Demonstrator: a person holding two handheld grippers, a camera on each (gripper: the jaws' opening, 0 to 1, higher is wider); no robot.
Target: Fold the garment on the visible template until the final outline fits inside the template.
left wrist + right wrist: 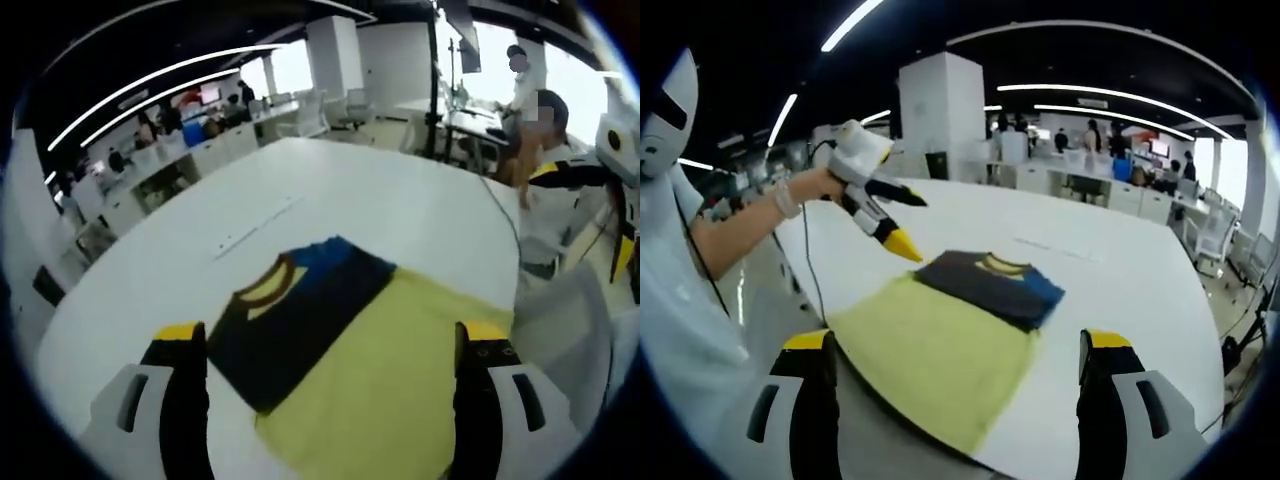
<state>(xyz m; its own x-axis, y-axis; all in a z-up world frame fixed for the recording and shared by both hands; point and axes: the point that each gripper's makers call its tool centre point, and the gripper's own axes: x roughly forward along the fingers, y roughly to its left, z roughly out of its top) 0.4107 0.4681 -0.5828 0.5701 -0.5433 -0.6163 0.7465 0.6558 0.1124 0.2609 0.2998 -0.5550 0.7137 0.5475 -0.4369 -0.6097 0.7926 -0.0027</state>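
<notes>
Shirt on yellow template, both claws spread.

The folded shirt (pixel 988 285) lies on my template (pixel 935 355) on the counter (pixel 1120 270); left claw (pixel 902 222) hovers above, right claw (pixel 958 400) holds nothing.

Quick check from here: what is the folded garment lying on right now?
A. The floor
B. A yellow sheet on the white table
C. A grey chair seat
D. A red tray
B: in the right gripper view the dark garment lies on the yellow sheet, which is spread on the white table.
</notes>
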